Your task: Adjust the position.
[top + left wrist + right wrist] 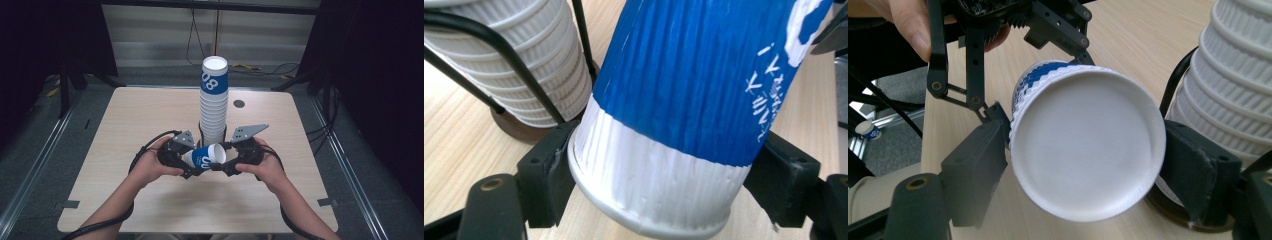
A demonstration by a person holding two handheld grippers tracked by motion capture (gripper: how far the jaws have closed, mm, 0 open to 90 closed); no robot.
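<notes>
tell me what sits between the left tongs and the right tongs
A blue-and-white ribbed paper cup lies on its side between the left tongs and right tongs, as the high view shows; its base end sits in the left, its rim at the right.

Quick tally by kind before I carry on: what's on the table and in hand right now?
Loose blue-and-white cup: 1
Stack of nested cups: 1 (too many ribbed rims to count singly)
Black wire stack holder: 1
Handheld tools: 2, left tool and right tool
Total: 5
</notes>
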